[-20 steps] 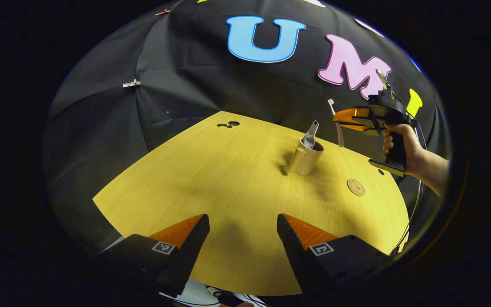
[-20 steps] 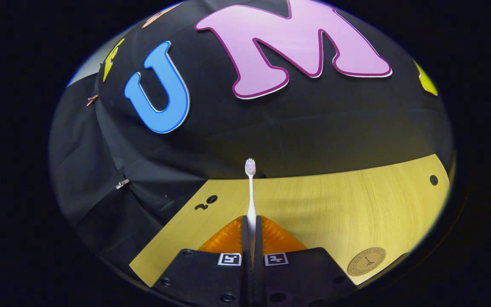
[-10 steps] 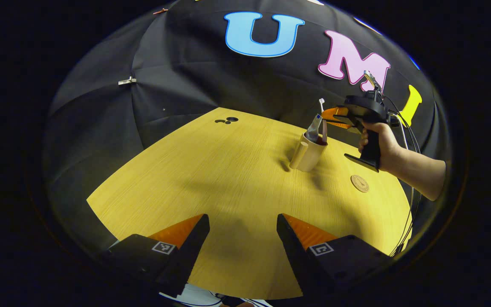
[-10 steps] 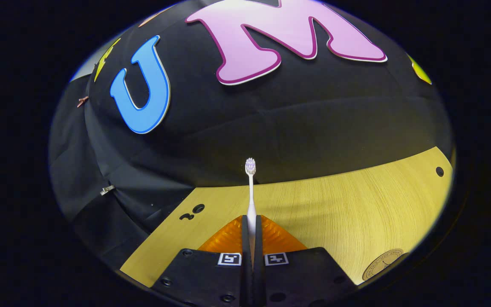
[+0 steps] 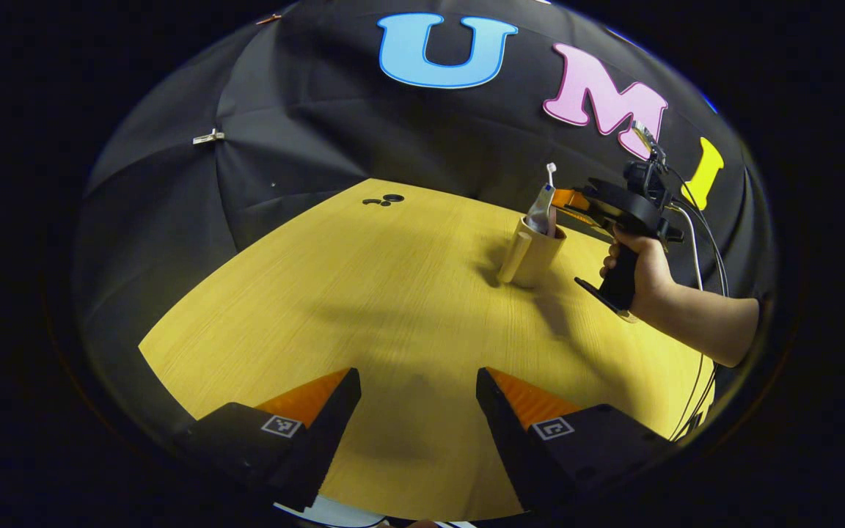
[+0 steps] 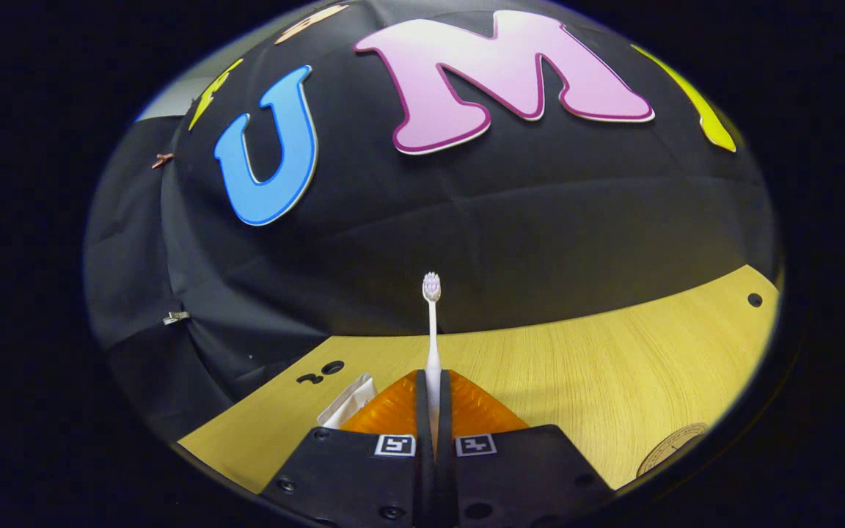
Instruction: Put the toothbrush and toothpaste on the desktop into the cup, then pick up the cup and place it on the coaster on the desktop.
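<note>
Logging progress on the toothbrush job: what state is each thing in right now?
Toothbrush: upright, clamped in right claw, lower end in cup.
Toothpaste: standing in cup.
Cup: upright on desk, not on coaster.
Coaster: bare.
Left claw: open, empty.

toothbrush [image 6: 431,334]: white, upright, your clamp holds it | toothpaste [image 5: 540,213]: leaning in beige cup [image 5: 532,257] | coaster [image 6: 672,449]: round, flat on desktop

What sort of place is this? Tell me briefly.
Probably a recording booth, not a home: black cloth wall behind a bare wooden table, and a person's hand working a handheld gripper.
</note>
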`<act>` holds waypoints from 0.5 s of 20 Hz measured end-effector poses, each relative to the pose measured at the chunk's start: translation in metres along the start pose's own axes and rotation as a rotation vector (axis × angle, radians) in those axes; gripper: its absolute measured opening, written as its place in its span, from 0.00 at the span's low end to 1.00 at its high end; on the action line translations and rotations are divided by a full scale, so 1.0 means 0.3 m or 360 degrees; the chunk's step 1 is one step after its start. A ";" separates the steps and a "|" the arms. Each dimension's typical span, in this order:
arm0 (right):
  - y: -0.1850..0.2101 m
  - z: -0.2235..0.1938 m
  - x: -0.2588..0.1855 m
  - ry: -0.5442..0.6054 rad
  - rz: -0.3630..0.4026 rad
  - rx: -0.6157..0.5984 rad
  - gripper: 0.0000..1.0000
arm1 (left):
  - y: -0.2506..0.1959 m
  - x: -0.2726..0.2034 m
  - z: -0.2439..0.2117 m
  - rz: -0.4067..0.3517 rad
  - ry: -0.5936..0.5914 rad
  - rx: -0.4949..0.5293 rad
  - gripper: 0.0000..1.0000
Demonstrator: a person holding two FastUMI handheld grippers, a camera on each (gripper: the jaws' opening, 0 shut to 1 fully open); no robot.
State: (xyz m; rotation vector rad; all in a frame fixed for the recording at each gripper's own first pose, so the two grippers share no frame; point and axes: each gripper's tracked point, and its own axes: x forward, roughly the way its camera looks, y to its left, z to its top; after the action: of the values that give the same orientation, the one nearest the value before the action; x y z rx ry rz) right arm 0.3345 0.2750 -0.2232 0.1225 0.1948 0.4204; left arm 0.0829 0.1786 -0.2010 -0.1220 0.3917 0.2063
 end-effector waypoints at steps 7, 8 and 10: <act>-0.011 -0.058 -0.083 -0.0006 -0.0009 -0.0043 0.13 | -0.072 0.035 0.014 -0.0052 0.0007 0.0080 0.98; -0.032 -0.047 -0.105 -0.0009 -0.0028 -0.0039 0.13 | -0.084 0.034 0.012 -0.0064 0.0000 0.0088 0.98; -0.076 -0.007 -0.151 -0.0029 -0.0051 -0.0009 0.53 | -0.115 0.025 0.025 -0.0093 -0.0011 0.0104 0.98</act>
State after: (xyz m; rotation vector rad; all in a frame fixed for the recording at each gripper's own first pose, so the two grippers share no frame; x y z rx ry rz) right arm 0.3025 0.2356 -0.2214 0.1176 0.1773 0.3877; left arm 0.1002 0.1476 -0.1944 -0.0682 0.3870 0.1362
